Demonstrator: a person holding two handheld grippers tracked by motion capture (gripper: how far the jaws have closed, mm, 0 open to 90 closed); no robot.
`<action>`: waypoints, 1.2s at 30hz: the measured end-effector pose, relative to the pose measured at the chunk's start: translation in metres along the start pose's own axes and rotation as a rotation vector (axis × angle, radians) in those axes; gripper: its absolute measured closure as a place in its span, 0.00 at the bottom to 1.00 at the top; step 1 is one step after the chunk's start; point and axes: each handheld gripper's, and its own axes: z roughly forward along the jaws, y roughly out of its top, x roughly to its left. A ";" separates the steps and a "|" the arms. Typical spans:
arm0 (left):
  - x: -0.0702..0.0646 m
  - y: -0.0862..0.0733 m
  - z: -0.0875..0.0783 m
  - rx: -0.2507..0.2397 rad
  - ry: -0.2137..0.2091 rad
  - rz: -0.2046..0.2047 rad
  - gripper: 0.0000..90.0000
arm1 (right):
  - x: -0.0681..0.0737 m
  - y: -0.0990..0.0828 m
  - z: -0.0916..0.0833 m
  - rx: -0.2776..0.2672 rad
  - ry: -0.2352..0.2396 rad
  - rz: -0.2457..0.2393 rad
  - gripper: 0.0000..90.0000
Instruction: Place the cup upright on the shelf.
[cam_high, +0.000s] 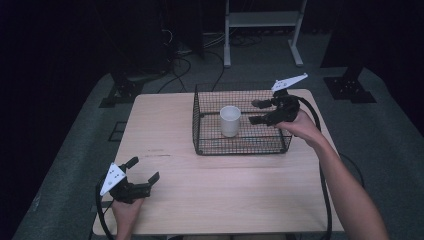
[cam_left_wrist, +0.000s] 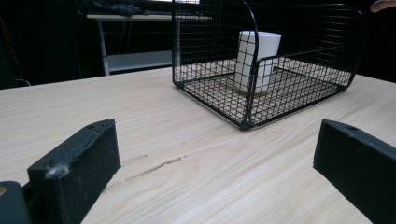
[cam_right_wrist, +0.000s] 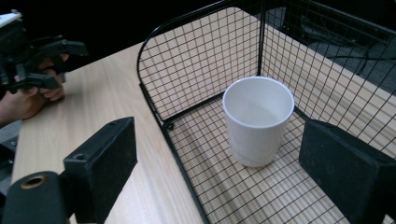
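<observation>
Black jaws of the right gripper (cam_right_wrist: 210, 163) are hanging spread and empty over the wire basket (cam_right_wrist: 196, 60), so I'd be dropping them straight down around the white cup (cam_right_wrist: 258, 119) standing upright inside the basket, without clipping its rim.
</observation>
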 end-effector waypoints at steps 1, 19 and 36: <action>0.000 0.000 0.000 0.000 0.000 0.000 0.00 | 0.001 -0.004 -0.005 0.000 -0.006 -0.002 0.12; 0.000 0.000 0.000 0.003 0.003 0.005 0.00 | 0.011 -0.017 -0.030 -0.005 -0.005 -0.009 0.14; -0.001 0.000 0.000 0.007 0.005 0.010 0.00 | 0.017 -0.050 -0.042 0.010 0.002 0.000 0.14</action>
